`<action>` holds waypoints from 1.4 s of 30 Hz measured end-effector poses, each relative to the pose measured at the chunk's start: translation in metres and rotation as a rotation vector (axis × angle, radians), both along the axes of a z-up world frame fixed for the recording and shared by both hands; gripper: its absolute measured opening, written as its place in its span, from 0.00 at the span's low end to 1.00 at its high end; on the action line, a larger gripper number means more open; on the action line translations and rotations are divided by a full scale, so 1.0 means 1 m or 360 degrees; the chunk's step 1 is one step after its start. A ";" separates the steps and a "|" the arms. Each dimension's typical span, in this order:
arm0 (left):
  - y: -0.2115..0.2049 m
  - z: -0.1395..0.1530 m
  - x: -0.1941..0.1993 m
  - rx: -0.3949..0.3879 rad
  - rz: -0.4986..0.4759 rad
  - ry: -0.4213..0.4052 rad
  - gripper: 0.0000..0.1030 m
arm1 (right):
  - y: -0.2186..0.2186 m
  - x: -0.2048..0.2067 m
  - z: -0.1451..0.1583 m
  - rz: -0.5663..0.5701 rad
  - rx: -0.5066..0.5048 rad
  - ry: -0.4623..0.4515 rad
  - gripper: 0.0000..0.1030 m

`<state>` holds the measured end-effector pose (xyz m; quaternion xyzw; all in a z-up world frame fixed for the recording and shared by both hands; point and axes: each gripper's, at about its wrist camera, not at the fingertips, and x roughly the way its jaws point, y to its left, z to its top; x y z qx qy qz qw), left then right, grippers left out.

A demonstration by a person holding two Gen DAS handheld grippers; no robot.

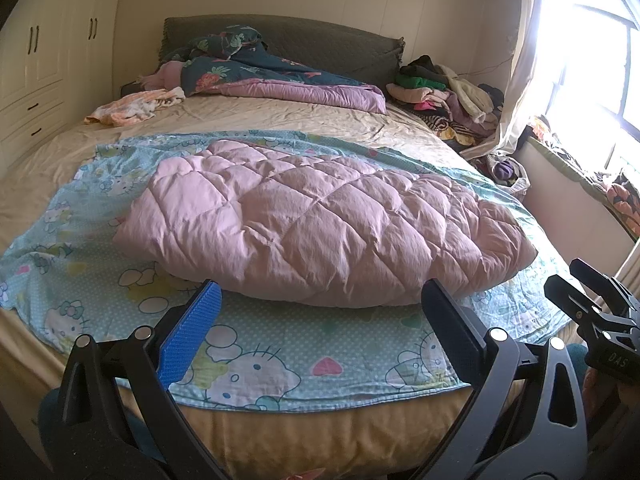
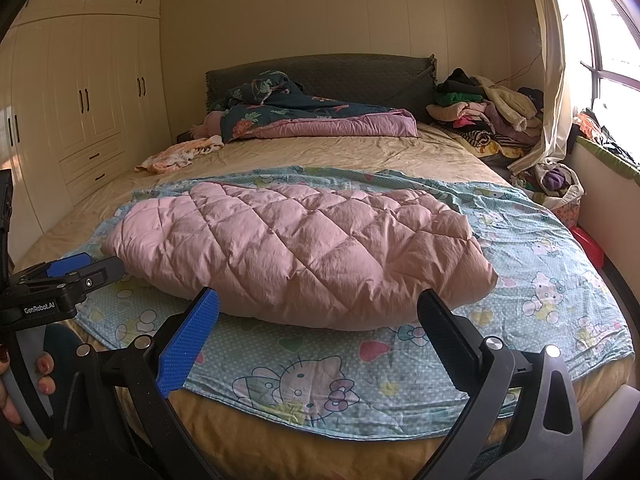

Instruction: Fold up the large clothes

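Observation:
A pink quilted puffy garment [image 1: 320,224] lies folded into a bundle on a light blue Hello Kitty sheet [image 1: 280,360] spread across the bed; it also shows in the right wrist view [image 2: 296,252], on the same sheet [image 2: 400,380]. My left gripper [image 1: 320,300] is open and empty, held above the sheet just short of the garment's near edge. My right gripper [image 2: 318,308] is open and empty, likewise just short of the near edge. The right gripper shows at the right edge of the left wrist view [image 1: 600,312]. The left gripper shows at the left edge of the right wrist view [image 2: 68,280].
The bed [image 1: 320,432] has a beige sheet. A dark floral and purple duvet [image 1: 280,80] lies at the headboard, with a small peach cloth [image 1: 132,108] to its left. A clothes pile [image 1: 448,96] sits at the far right. A wardrobe [image 2: 80,100] stands left, a window [image 2: 608,40] right.

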<state>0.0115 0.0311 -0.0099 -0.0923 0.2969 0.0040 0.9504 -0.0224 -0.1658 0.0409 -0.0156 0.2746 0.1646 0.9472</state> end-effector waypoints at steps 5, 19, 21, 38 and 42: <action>0.001 0.000 0.000 0.0001 -0.0002 0.0002 0.91 | 0.000 0.000 0.000 -0.0001 -0.0001 -0.0002 0.96; 0.002 0.000 0.000 0.0006 -0.0006 -0.0001 0.91 | 0.002 0.000 0.000 0.0007 -0.0009 0.0000 0.96; 0.001 0.000 -0.001 0.0008 -0.0004 -0.0001 0.91 | 0.002 0.000 0.000 0.0007 -0.0010 0.0001 0.96; 0.016 -0.003 0.003 -0.0073 -0.0040 0.0052 0.91 | -0.003 0.001 0.003 -0.0011 -0.0009 -0.0009 0.96; 0.027 -0.006 0.005 -0.0106 0.0003 0.0076 0.91 | -0.029 0.003 0.010 -0.0091 0.0036 -0.0020 0.96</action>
